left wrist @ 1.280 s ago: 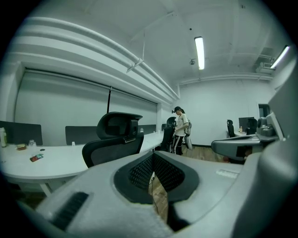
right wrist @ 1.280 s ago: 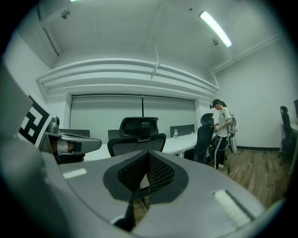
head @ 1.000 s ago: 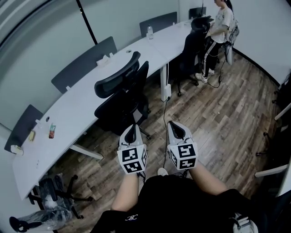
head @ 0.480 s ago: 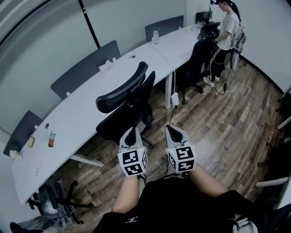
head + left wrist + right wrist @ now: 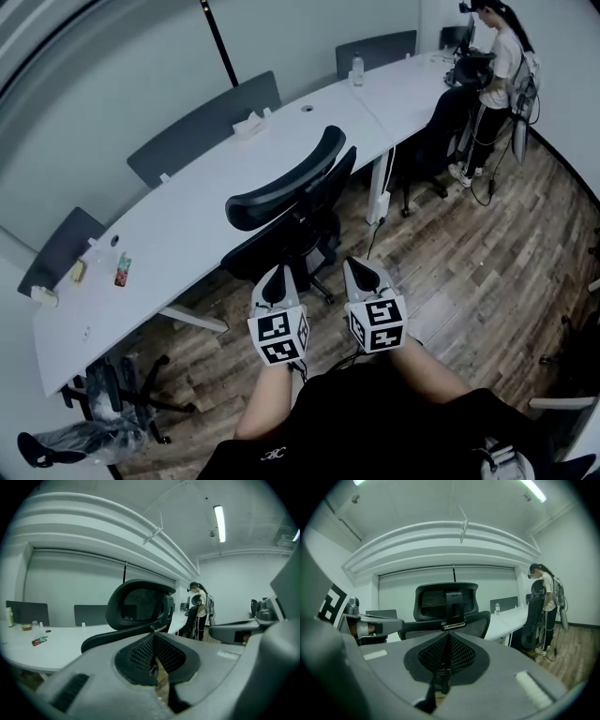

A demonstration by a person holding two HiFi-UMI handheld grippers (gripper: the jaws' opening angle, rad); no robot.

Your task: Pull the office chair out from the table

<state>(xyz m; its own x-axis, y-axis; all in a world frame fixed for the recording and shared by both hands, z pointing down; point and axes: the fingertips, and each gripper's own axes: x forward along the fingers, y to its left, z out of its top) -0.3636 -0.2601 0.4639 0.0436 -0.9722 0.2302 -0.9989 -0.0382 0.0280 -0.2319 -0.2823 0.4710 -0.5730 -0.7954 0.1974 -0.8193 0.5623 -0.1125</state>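
The black mesh office chair (image 5: 291,206) stands at the near edge of the long curved white table (image 5: 169,244). Its back and headrest face the person holding the tools, and its seat sits close against the tabletop's edge. The left gripper (image 5: 275,277) and the right gripper (image 5: 362,272) are side by side just behind the chair's wheeled base, both pointing at the chair back. Neither appears to touch it. In the left gripper view the jaws are pressed together with nothing between them, and the headrest rises just past the tips. The right gripper view shows the same, jaws closed and empty, with the chair's back spine straight ahead.

Behind and to the right of the chair the wood-plank floor (image 5: 469,272) lies open, a wide stretch running toward the far wall. A thin cable (image 5: 371,242) trails across the planks near the white table leg (image 5: 381,192). To the left, under the table's near end, a spare chair base (image 5: 117,398) takes up part of the floor. Grey divider panels (image 5: 202,131) line the table's far edge. At the far end another person (image 5: 502,70) stands beside a second black chair (image 5: 441,131), well apart from the grippers.
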